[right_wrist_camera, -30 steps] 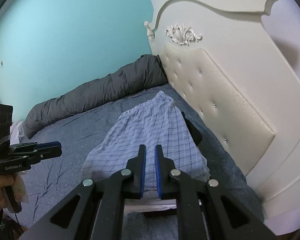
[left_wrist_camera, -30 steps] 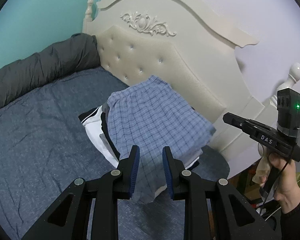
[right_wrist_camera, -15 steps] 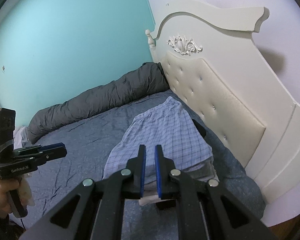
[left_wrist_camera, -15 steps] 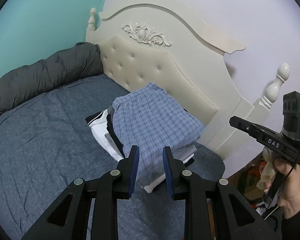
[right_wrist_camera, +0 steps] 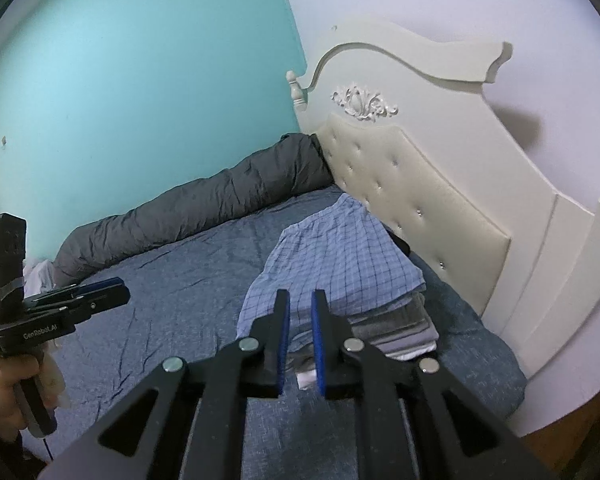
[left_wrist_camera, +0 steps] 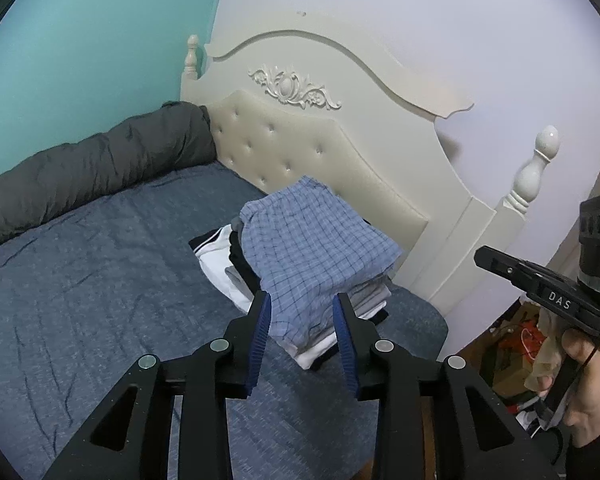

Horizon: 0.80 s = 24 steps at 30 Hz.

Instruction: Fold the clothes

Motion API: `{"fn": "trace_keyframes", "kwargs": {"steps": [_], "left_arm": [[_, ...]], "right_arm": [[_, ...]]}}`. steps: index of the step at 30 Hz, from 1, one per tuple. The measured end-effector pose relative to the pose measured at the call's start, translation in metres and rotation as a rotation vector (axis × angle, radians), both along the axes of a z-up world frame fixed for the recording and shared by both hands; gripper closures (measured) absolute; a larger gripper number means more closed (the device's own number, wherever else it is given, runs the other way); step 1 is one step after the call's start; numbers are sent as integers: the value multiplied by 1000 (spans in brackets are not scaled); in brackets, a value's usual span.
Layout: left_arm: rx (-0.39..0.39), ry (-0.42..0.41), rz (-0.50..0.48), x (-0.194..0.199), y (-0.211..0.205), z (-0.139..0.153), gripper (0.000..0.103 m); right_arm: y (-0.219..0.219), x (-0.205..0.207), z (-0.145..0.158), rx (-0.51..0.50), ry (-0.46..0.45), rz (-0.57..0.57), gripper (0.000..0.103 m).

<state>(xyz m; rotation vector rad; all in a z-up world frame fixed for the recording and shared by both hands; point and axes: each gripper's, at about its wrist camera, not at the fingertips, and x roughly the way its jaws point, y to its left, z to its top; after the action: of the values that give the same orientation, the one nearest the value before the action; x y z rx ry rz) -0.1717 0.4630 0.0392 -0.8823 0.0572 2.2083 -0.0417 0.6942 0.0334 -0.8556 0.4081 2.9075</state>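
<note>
Thin checked cloth shorts (left_wrist_camera: 316, 240) top the stack on the bed's (left_wrist_camera: 100, 280) matt, creased blue sheet. Tufted cream headboard (left_wrist_camera: 300, 152) has a smooth, leathery sheen. Matt black plastic fingers (left_wrist_camera: 260, 320) carry ribbed blue pads.

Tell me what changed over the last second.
Both tongs, left and right, backed away from the plaid shorts, holding nothing; the left opened slightly wider. The shorts stayed atop the folded stack by the headboard.
</note>
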Motion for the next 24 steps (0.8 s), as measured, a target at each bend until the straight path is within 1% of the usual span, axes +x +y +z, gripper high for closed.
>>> {"fn": "trace_keyframes", "kwargs": {"steps": [3,4,9,11,12,17,22,24], "left_arm": [[-2,18,2,9,-8,3,65],[-2,24,2,12,-10,4,63],[7,39,2,26,-21,3,60],[8,43,-3,30,-24,3,58],[9,46,-5,33,-25,3,57],[17,54,-10,46,-34,4,48],[17,73,-17,59,-43,3,46],[16,80,-21,65,-47,3,45]], "right_arm": [[-7,10,1,-4,4,-14,81],[-11,15,2,-1,6,-19,75],[-25,34,3,17,13,-37,70],[-30,42,4,30,18,-47,62],[-32,46,4,33,23,-52,61],[-42,65,5,47,46,-78,50],[-51,80,3,43,54,-95,47],[-55,87,2,43,62,-105,43]]}}
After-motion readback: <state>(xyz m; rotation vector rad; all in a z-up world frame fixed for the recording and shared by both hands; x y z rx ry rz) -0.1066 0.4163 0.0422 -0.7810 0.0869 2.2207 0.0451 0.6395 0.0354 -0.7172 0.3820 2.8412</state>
